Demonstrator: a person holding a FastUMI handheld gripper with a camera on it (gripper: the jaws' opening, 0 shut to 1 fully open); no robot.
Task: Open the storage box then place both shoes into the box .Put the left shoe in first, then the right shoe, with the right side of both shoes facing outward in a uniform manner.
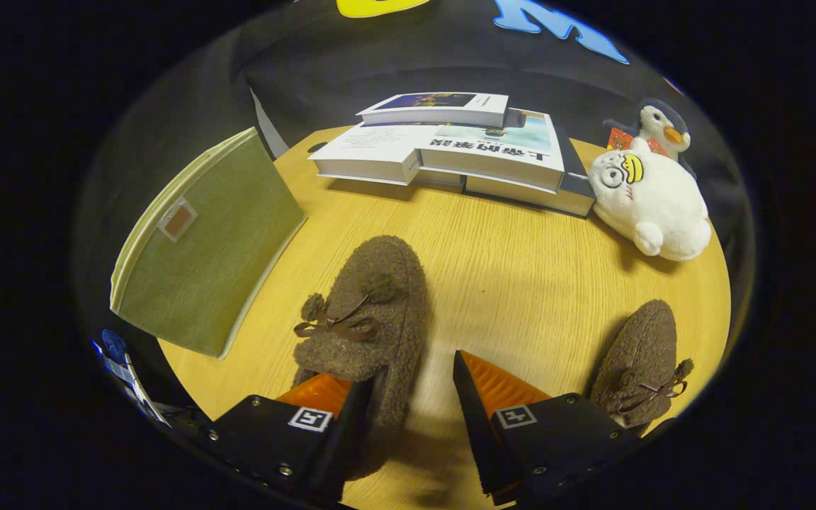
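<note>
My one camera rode on my gripper [411, 397] and looked forward along its two parted fingers, down at a slant onto the wooden table [521, 283]. It sat close over the near brown shoe [372, 312], whose heel end lay between the fingers. The books [450, 149] lay far across, before the booth wall.

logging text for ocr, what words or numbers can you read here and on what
middle book cover: large characters, upside down, too blurred to quote
white book: print too small
storage box patch: nothing legible
gripper: open, fingers astride shoe; square markers, no words
</note>
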